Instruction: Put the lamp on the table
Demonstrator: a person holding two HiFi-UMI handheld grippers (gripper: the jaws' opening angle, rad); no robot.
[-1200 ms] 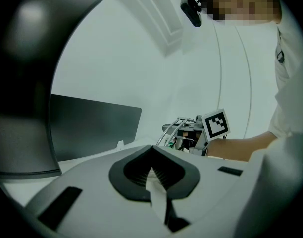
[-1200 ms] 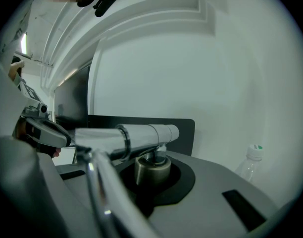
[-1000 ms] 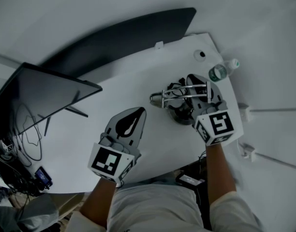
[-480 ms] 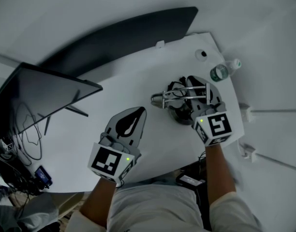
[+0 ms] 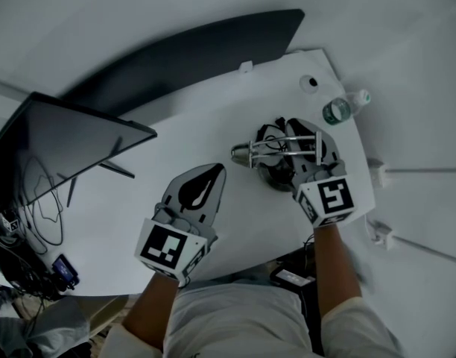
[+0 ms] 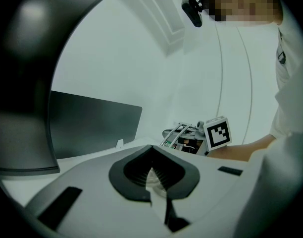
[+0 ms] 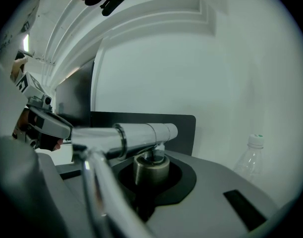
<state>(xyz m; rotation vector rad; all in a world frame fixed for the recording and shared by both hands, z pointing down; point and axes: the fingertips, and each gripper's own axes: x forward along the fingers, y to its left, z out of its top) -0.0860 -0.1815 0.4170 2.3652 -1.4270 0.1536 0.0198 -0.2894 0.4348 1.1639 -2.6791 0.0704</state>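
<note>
A chrome desk lamp with folded arm rods lies over the right part of the white table, its head pointing left. Its dark round base is low over the tabletop; I cannot tell whether it touches. My right gripper is shut on the lamp. In the right gripper view a metal stub under the chrome tube sits between the jaws. My left gripper hovers over the table's middle, left of the lamp, shut with nothing in it. The left gripper view shows the lamp ahead.
A dark monitor stands at the left and a long dark panel runs behind the table. A clear plastic bottle stands at the right edge, near a round hole. Cables hang off the left side.
My right gripper has shifted slightly back toward the person while holding the lamp. The lamp head stays about where it was. The left gripper has not moved.
</note>
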